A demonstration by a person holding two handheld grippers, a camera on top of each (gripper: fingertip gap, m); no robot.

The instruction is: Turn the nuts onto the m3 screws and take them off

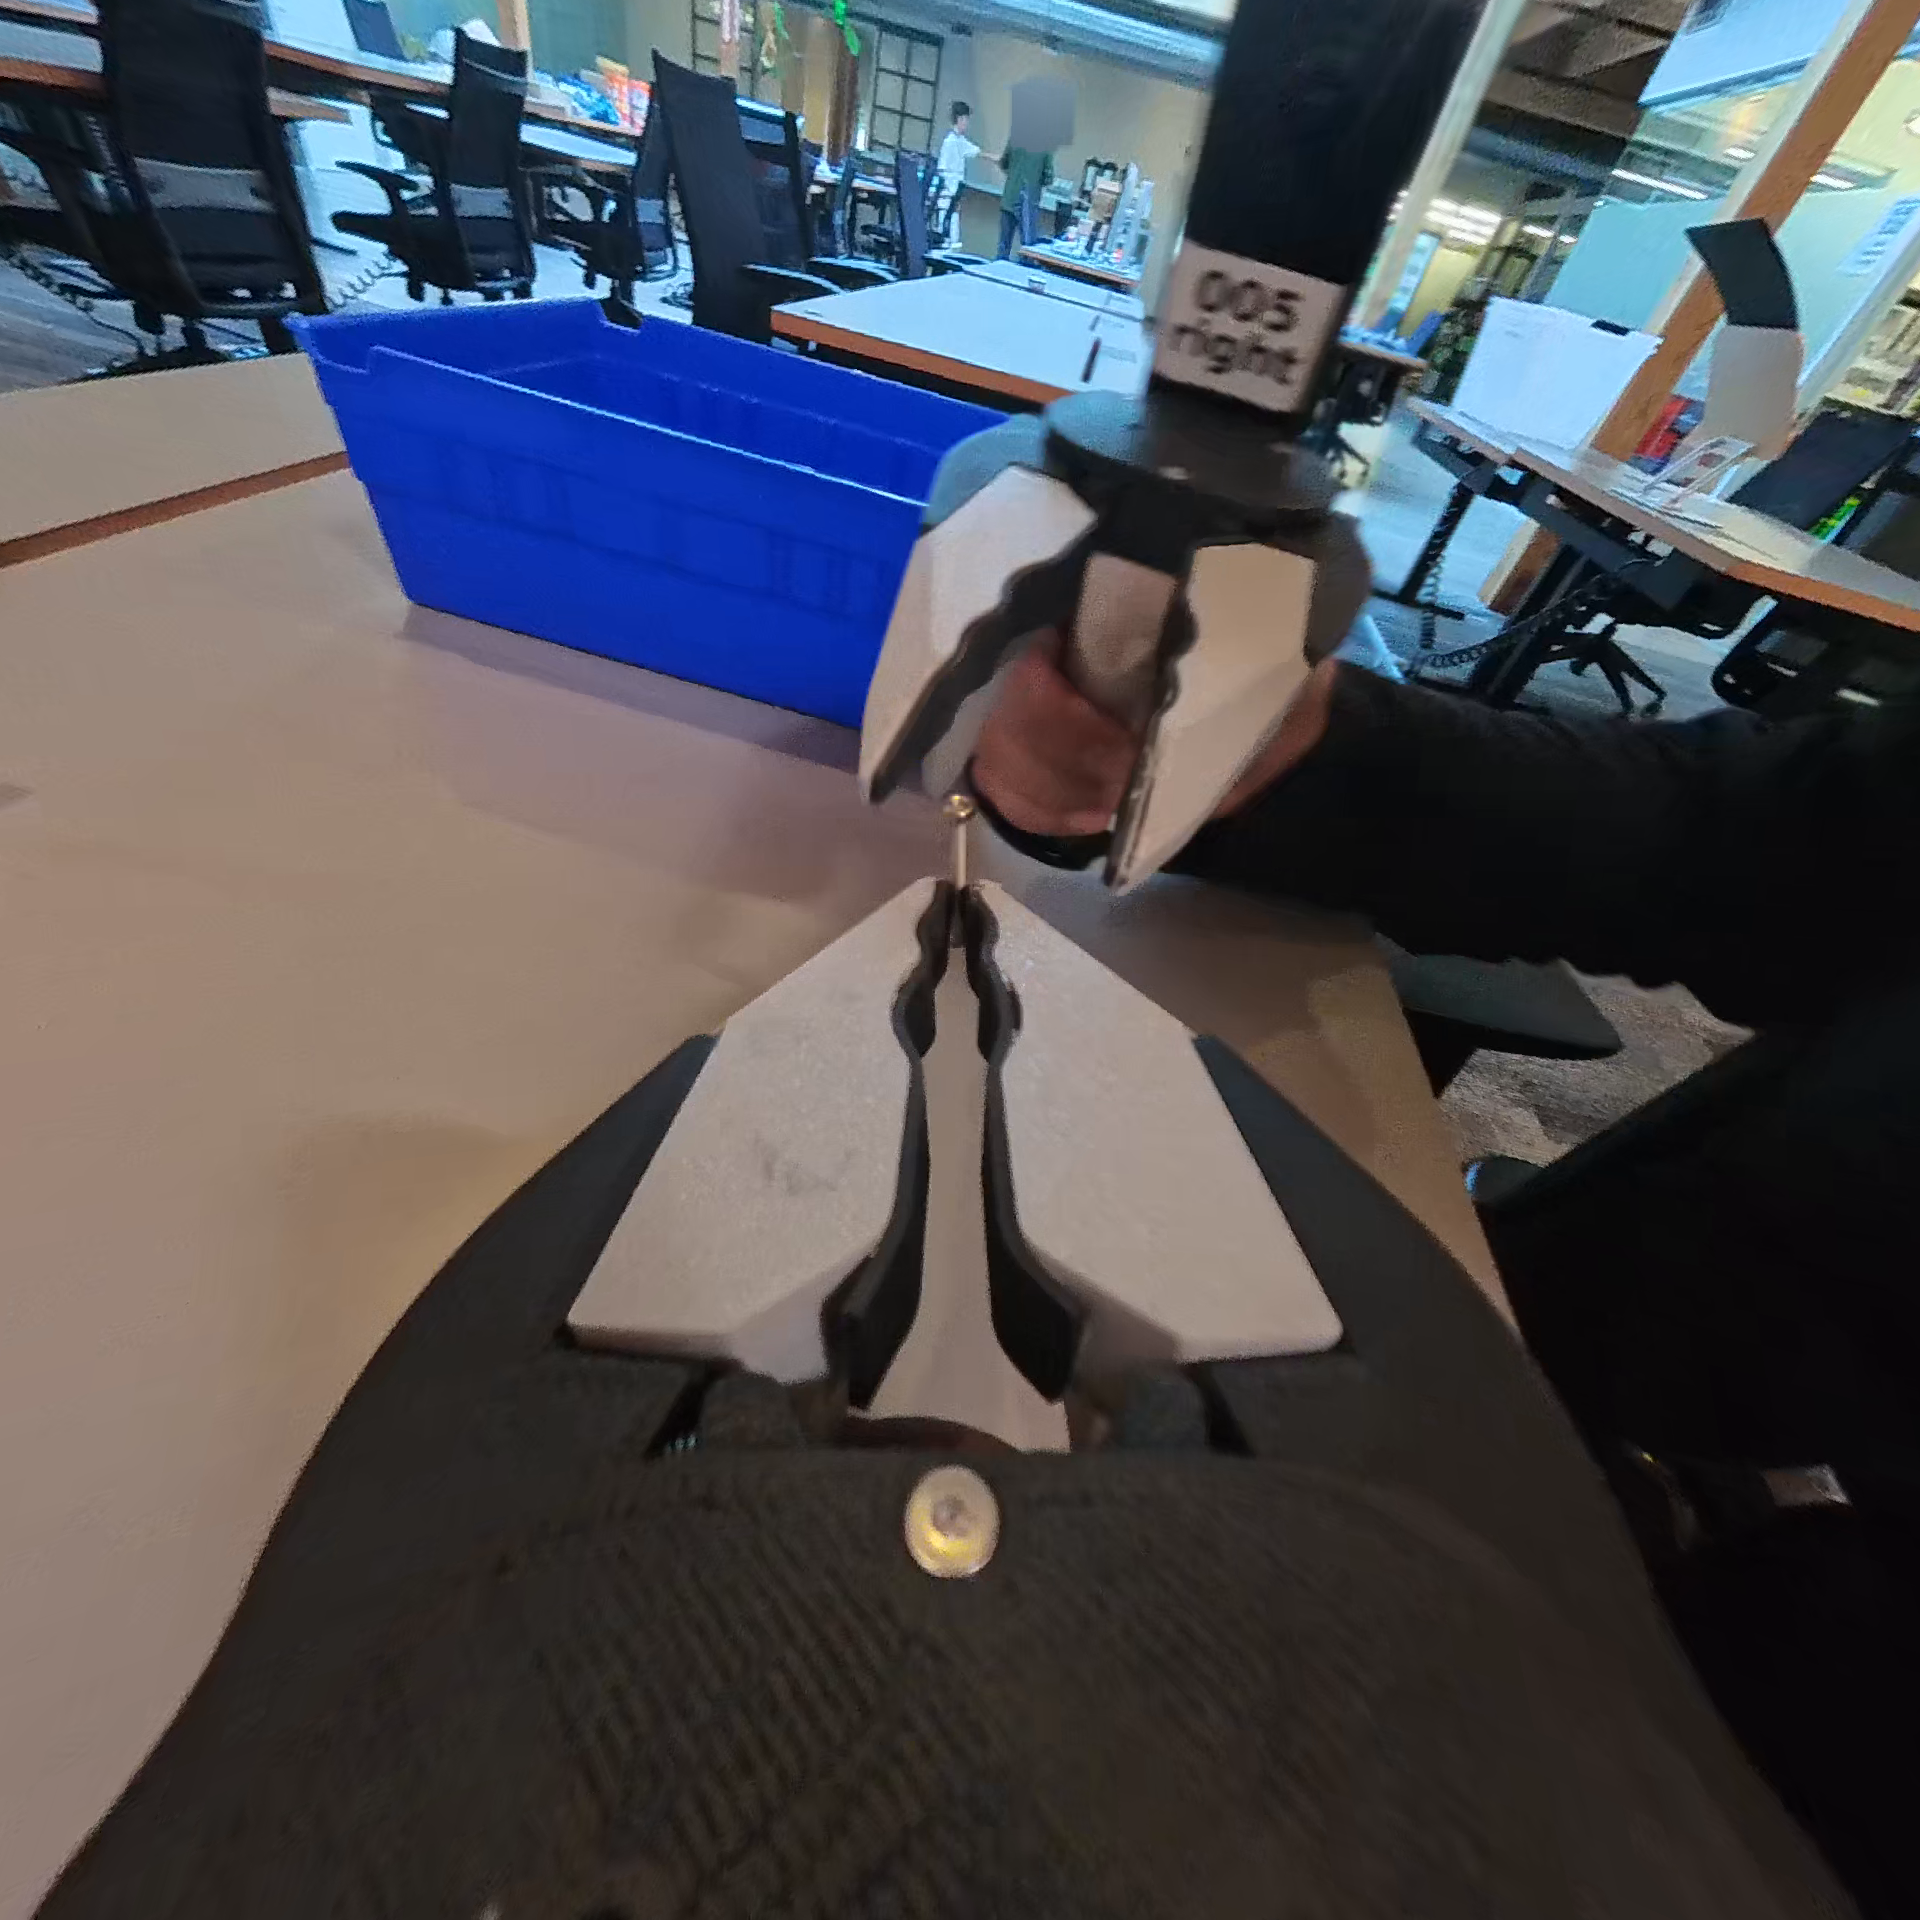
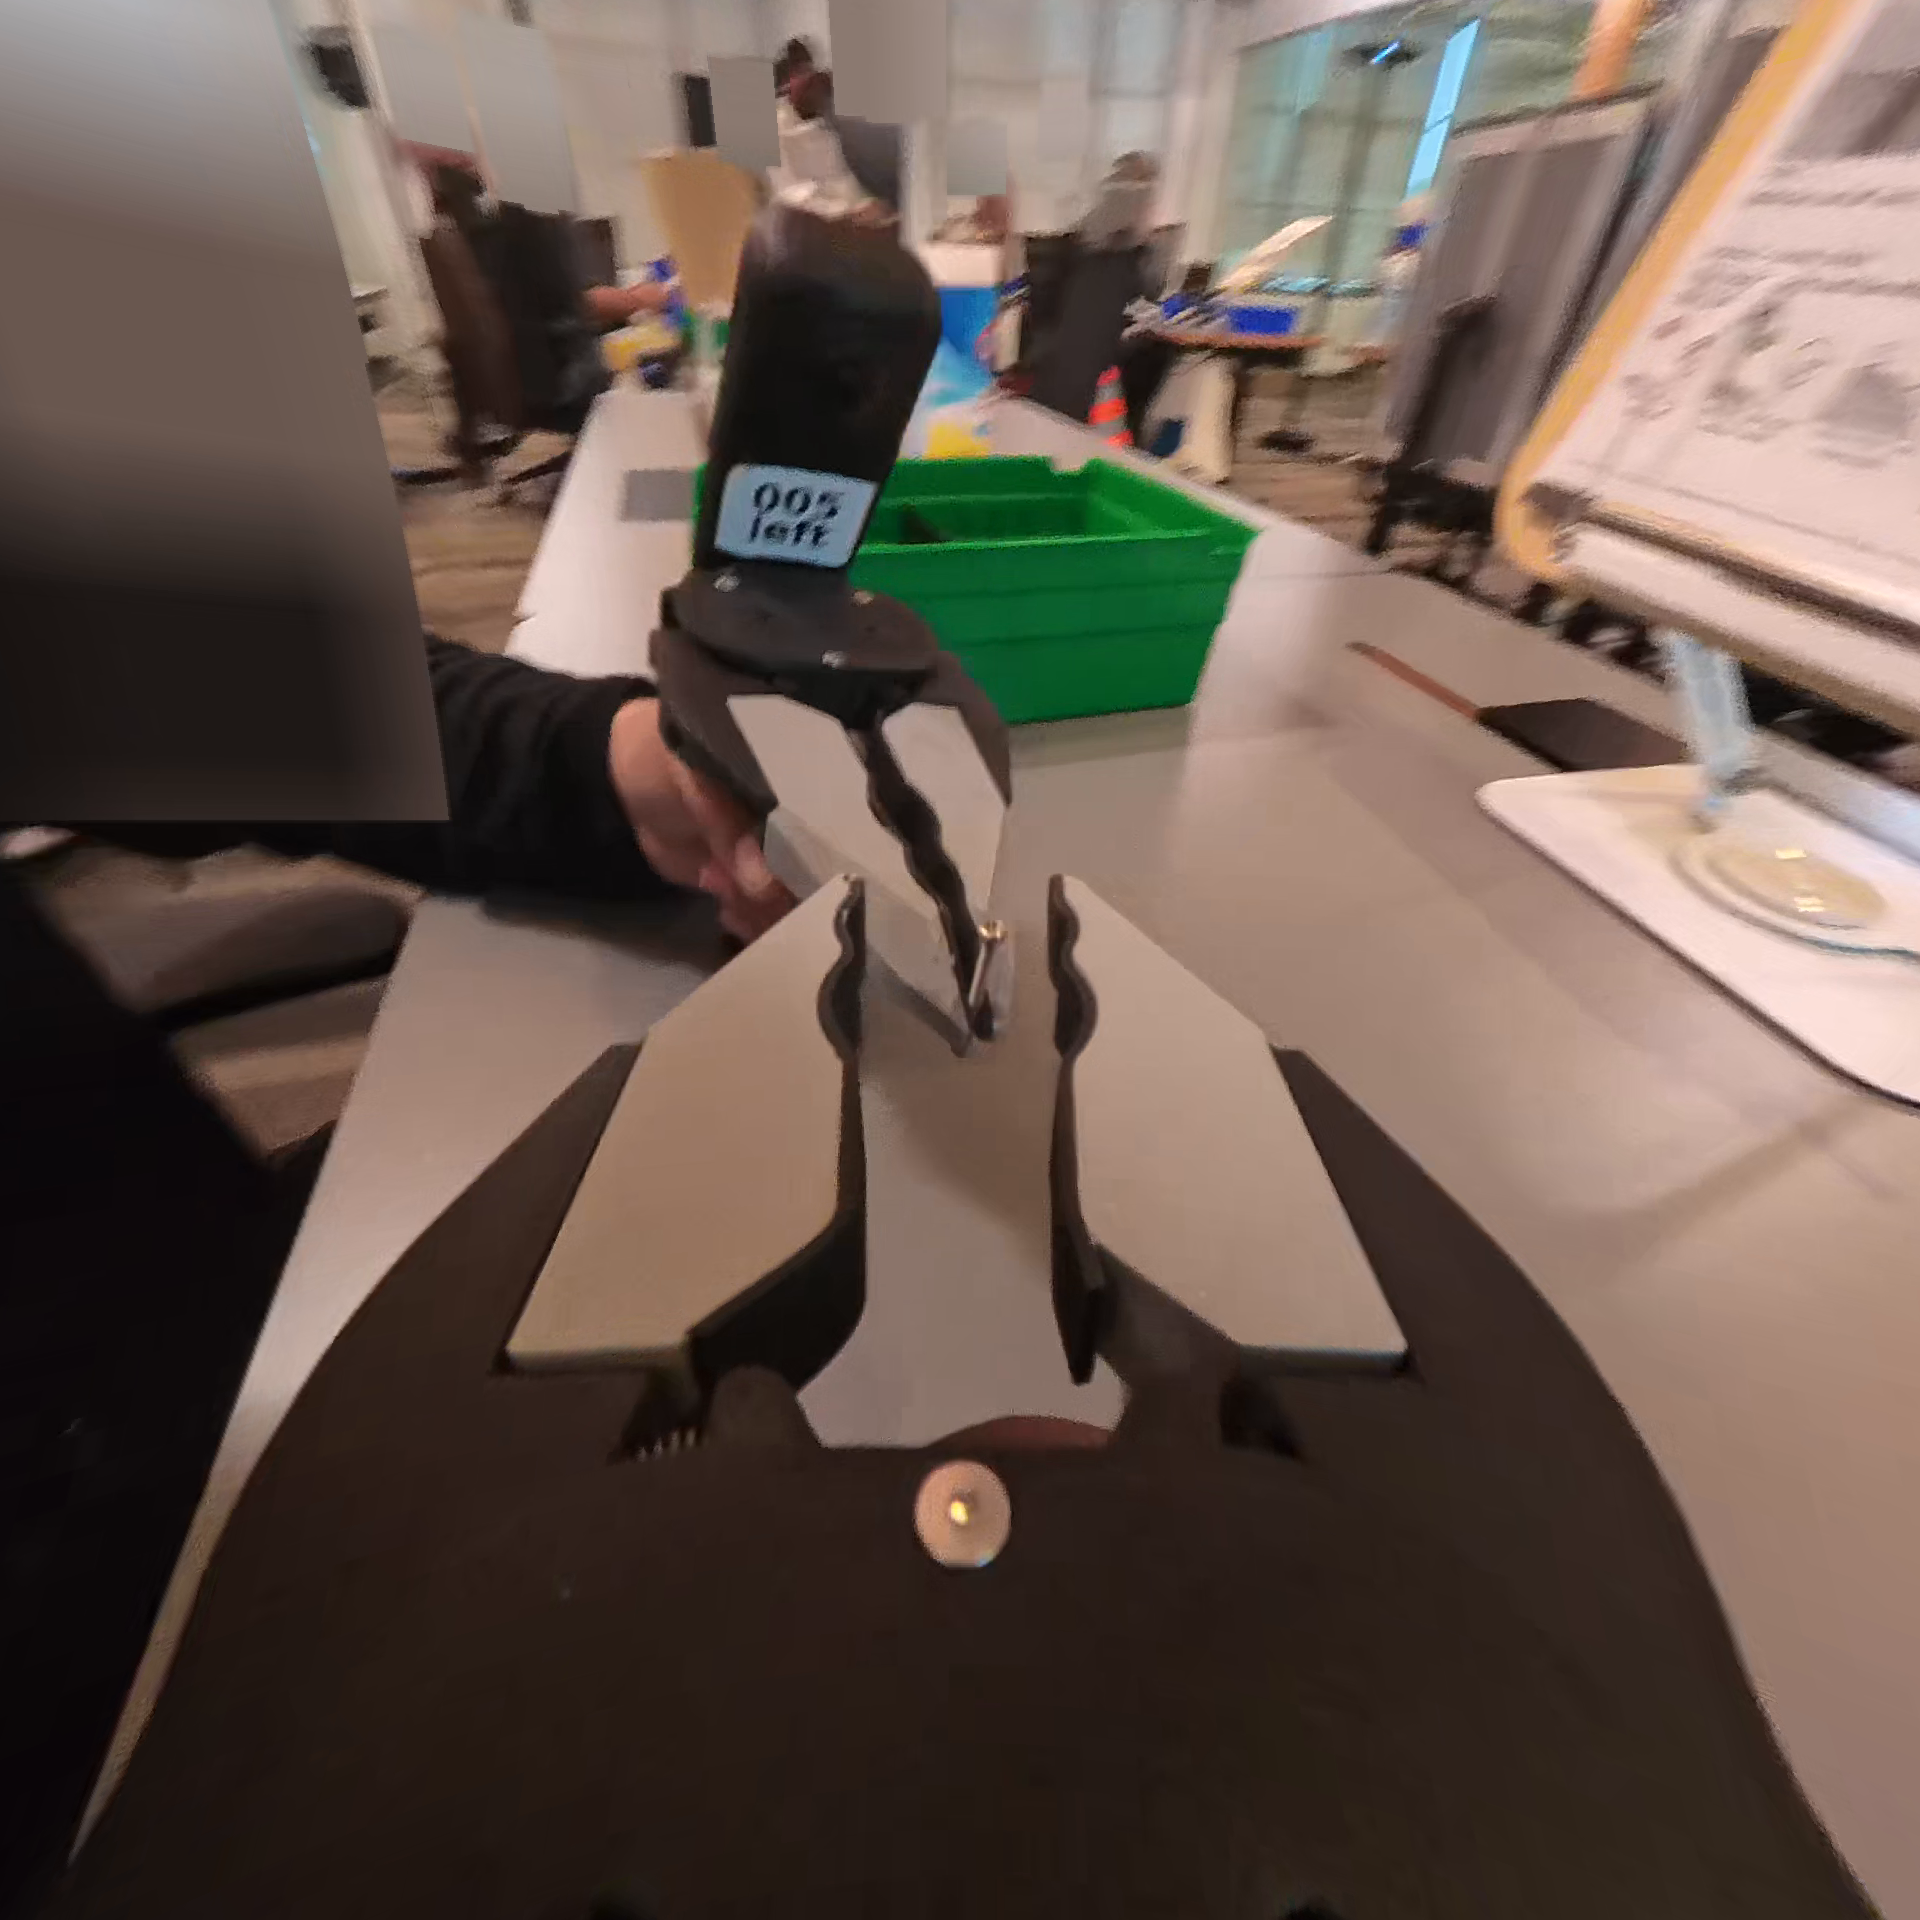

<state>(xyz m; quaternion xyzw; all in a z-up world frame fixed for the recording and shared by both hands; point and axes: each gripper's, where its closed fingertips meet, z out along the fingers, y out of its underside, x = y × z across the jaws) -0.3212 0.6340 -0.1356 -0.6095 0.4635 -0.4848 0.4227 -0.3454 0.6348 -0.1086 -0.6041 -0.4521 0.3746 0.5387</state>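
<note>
My left gripper is shut on a thin m3 screw that stands up out of its fingertips. The screw's free end carries a small brassy knob; I cannot tell whether it is the head or a nut. My right gripper is open and empty, its fingertips either side of the screw's free end without touching it. In the left wrist view the right gripper points down at the screw from just above. In the right wrist view the left gripper holds the screw between my open fingers.
Both grippers are above a pale table. A blue bin stands behind on one side and a green bin on the other. A white stand base with a tilted board sits at the right. Office chairs and desks lie beyond. Left and right tips are no more than a few centimetres apart.
</note>
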